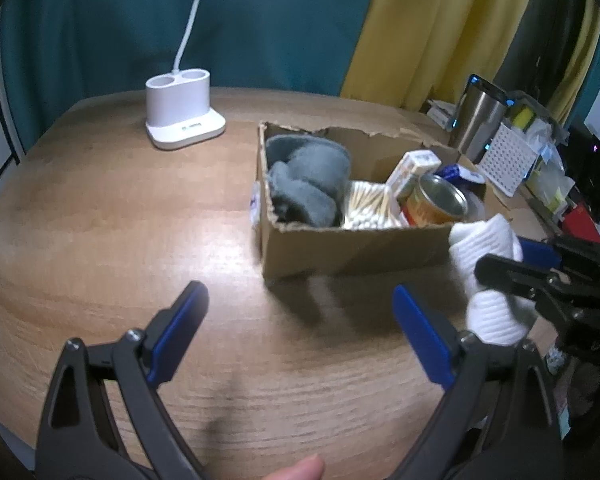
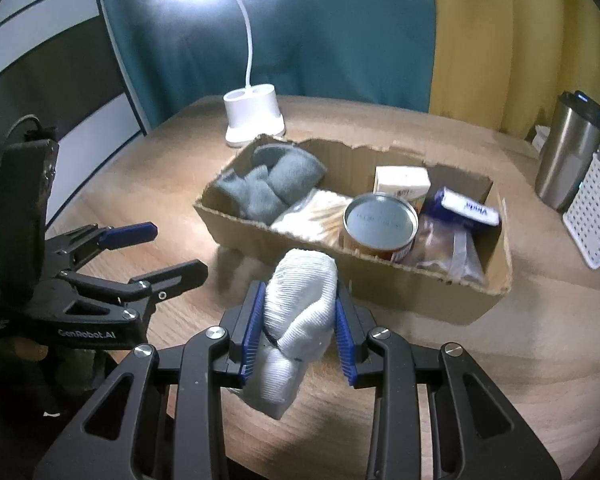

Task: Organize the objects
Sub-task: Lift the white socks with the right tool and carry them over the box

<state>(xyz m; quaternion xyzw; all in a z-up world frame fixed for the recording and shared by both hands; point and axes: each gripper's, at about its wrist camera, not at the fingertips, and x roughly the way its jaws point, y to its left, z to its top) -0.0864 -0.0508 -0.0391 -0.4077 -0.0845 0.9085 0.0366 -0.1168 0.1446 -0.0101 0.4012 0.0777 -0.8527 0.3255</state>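
Note:
My right gripper (image 2: 300,300) is shut on a rolled white sock (image 2: 300,312), held above the table just in front of the cardboard box (image 2: 360,276). The sock also shows in the left wrist view (image 1: 486,276). The box (image 1: 340,248) holds grey socks (image 1: 306,184), cotton swabs (image 1: 370,208), a tin can (image 2: 380,226), a small carton (image 2: 400,184) and a blue tissue pack (image 2: 466,208). My left gripper (image 1: 300,308) is open and empty over the table, left of the right gripper; it also shows in the right wrist view (image 2: 176,252).
A white desk lamp base (image 1: 182,114) stands at the back of the wooden table (image 1: 120,220). A steel tumbler (image 2: 568,156) and a white perforated basket (image 2: 596,216) stand to the right of the box. Curtains hang behind.

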